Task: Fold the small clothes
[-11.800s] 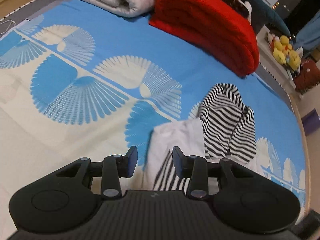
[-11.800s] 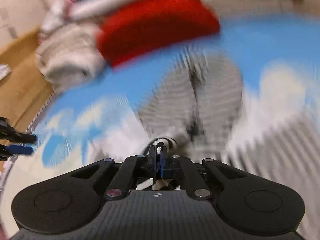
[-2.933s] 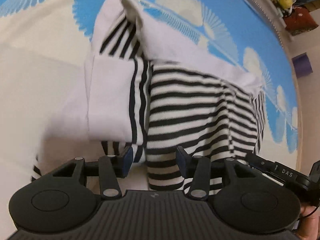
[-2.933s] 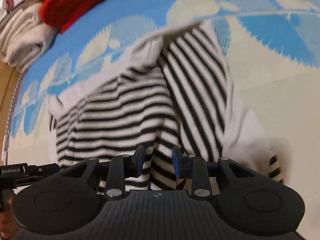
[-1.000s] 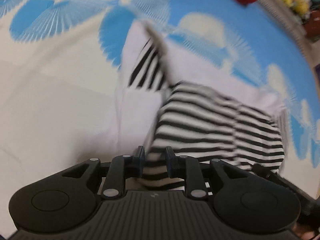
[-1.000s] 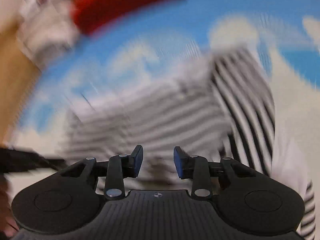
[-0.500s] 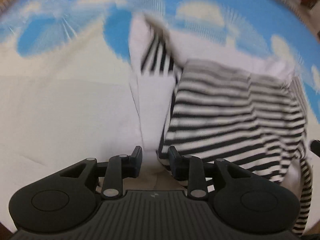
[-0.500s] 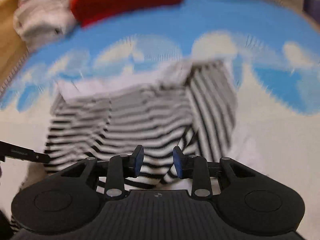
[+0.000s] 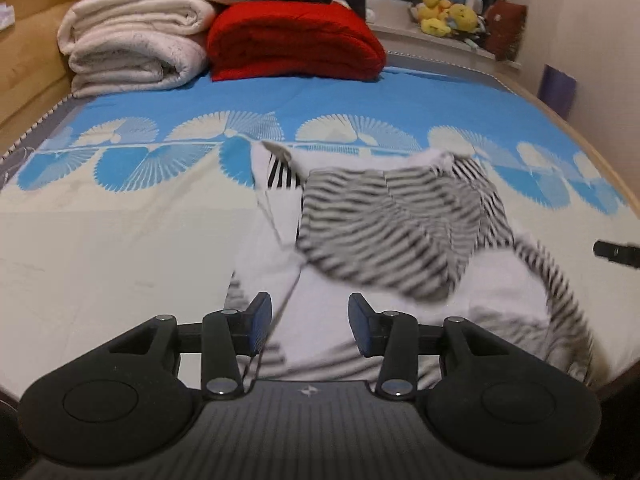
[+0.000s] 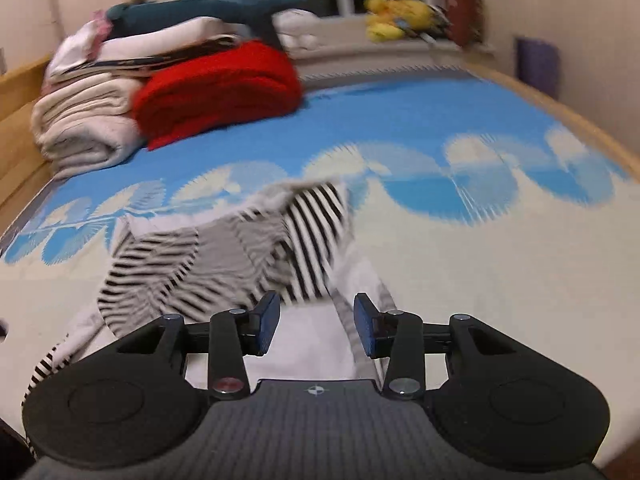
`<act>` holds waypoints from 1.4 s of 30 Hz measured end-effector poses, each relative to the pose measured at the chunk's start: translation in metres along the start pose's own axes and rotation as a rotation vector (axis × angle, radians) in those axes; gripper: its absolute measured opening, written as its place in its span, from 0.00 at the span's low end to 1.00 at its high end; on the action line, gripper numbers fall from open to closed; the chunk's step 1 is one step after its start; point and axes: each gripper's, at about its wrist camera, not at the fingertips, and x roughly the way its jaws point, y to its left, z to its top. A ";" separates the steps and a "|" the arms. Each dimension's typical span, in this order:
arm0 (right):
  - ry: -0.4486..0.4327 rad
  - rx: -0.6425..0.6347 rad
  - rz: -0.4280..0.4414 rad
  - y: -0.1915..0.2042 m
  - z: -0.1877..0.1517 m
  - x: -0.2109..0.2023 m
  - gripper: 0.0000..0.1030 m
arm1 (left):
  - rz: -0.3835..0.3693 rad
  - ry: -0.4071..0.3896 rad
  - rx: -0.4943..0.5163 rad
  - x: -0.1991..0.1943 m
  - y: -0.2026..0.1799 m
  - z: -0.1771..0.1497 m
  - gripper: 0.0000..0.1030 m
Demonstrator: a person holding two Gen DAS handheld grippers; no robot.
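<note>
On the left, the left hand-held gripper (image 9: 308,322) hangs above the near edge of the bed (image 9: 120,240), its blue-padded jaws parted and opening with nothing between them; only the cloth lying below shows through the gap. Just ahead of it the black-and-white striped small garment with plain white panels (image 9: 384,232) lies crumpled on the cream and blue fan-patterned bedsheet (image 9: 360,108), blurred in this view, one striped edge trailing toward the bed's right side. Far behind, a rolled cream quilt (image 9: 132,48) and a folded red blanket (image 9: 292,42) sit side by side at the head of the bed. To the right, the right hand-held gripper (image 10: 316,322) is likewise spread and opening, pinching nothing, its pads clear of the same garment (image 10: 224,256), which lies ahead and to its left.
</note>
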 end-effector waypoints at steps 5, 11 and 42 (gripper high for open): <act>0.058 0.134 -0.071 -0.017 -0.035 0.008 0.41 | -0.035 0.125 -0.001 0.017 -0.004 -0.049 0.41; 0.100 0.144 -0.095 -0.019 -0.044 0.016 0.41 | 0.030 0.063 0.074 0.029 -0.009 -0.042 0.41; 0.183 0.101 -0.148 -0.025 -0.059 0.021 0.43 | -0.001 0.173 0.008 0.053 -0.011 -0.047 0.44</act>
